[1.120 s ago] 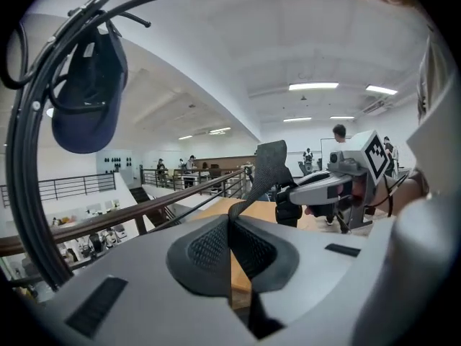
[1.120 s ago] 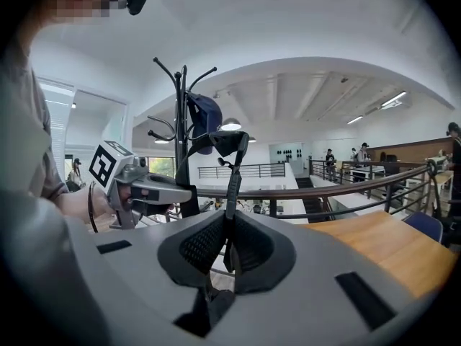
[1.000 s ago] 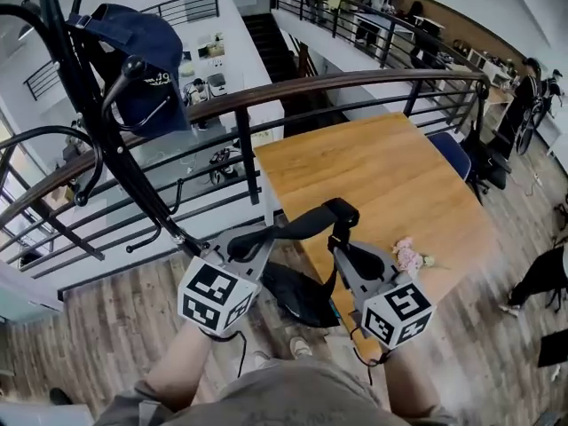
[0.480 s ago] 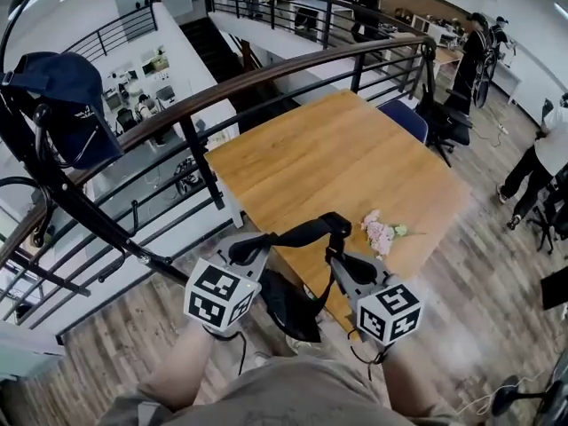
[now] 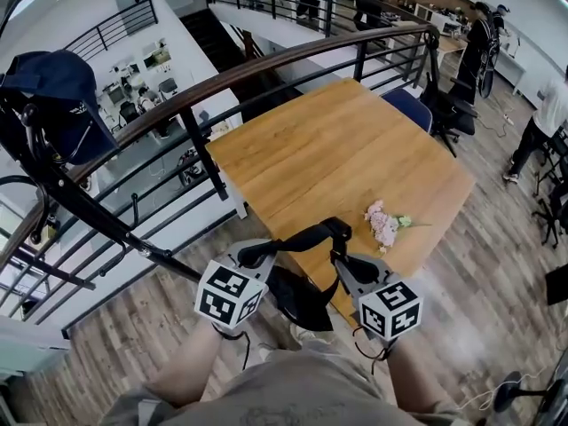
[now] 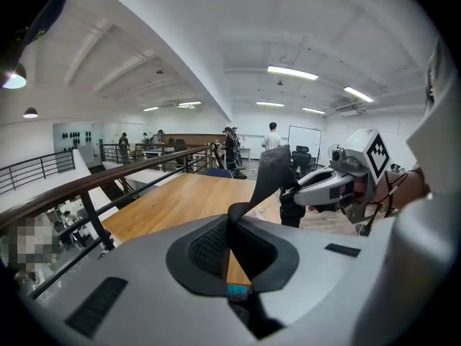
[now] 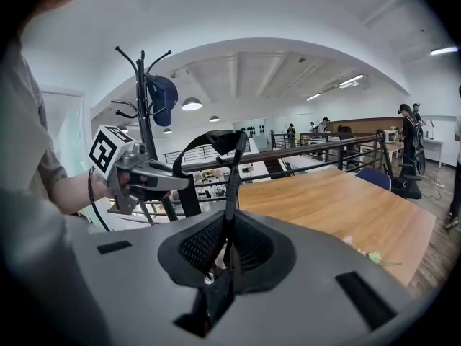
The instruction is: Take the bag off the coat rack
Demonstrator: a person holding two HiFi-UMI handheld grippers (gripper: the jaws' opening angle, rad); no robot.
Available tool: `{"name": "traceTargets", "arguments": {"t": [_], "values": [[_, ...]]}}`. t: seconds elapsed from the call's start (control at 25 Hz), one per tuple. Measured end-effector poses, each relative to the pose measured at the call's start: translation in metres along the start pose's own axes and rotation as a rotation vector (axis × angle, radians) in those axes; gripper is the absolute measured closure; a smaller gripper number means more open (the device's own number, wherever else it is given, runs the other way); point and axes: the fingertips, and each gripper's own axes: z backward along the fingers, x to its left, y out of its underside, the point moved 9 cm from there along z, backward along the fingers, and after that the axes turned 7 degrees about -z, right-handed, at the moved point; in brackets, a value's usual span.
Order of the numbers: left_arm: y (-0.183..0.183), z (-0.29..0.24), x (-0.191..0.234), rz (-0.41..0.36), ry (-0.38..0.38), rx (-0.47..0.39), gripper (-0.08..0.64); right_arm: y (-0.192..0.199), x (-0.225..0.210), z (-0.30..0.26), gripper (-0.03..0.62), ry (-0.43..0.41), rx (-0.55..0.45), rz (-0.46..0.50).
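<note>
A black bag [image 5: 298, 296] hangs by its strap [image 5: 302, 235] between my two grippers, free of the coat rack [image 5: 55, 185], just over the near edge of the wooden table [image 5: 346, 153]. My left gripper [image 5: 252, 254] is shut on one end of the strap [image 6: 271, 177]. My right gripper [image 5: 342, 259] is shut on the other end of the strap [image 7: 230, 166]. The strap arches up between them and the bag's body sags below. The black coat rack [image 7: 144, 114] stands off to the left, apart from the bag, with a dark blue cap [image 5: 55, 96] on a hook.
A pink flower sprig [image 5: 384, 224] lies on the table right of my right gripper. A dark railing [image 5: 266, 69] runs behind the table, with an open drop beyond it. Office chairs [image 5: 444, 114] and people stand at the far right.
Both grippers have sunk with the bag and come away from the coat rack toward the table. The rack and cap now sit farther left in the head view.
</note>
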Motion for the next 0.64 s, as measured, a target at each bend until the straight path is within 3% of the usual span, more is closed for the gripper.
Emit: {"name": "traceTargets", "arguments": {"t": [0.64], "values": [[-0.014, 0.016, 0.003, 0.024, -0.056, -0.018, 0.543, -0.022, 0.000, -0.002, 0.541, -0.056, 0.012, 0.039]]}}
